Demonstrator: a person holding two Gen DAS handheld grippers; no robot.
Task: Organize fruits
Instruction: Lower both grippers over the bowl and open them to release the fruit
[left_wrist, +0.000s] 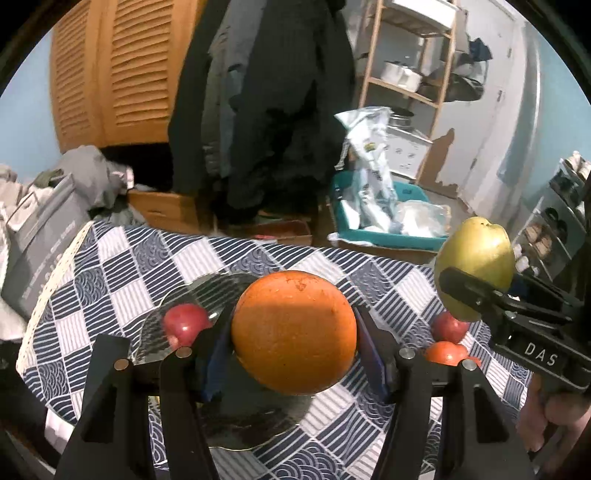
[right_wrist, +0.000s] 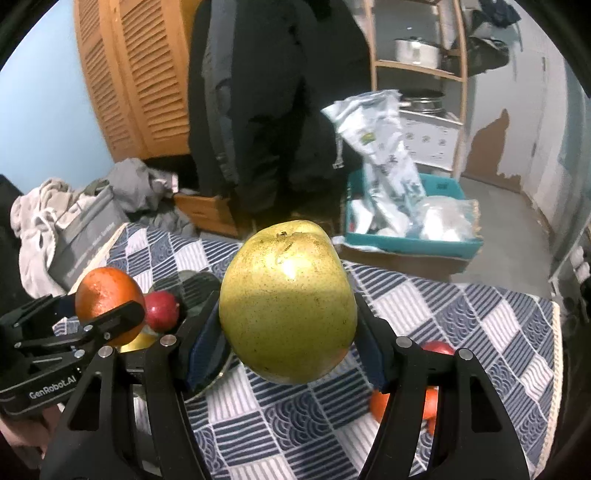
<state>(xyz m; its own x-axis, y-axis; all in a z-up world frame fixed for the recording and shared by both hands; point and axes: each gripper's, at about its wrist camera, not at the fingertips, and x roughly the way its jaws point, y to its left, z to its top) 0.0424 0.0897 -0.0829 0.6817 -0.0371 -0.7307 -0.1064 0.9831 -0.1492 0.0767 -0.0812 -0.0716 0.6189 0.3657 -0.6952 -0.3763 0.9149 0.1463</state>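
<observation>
Gripped above a glass plate on the checked-cloth bench, a round orange is held by the left hand-held gripper; a yellow-green pear, stem end up, is clamped by the right hand-held gripper, with red apples lying below.

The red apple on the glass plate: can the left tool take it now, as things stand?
Probably not. The left tool is shut on the orange, so nothing else fits between its pads. The red apple on the glass plate is near and uncovered, but the orange must be set down first.
</observation>
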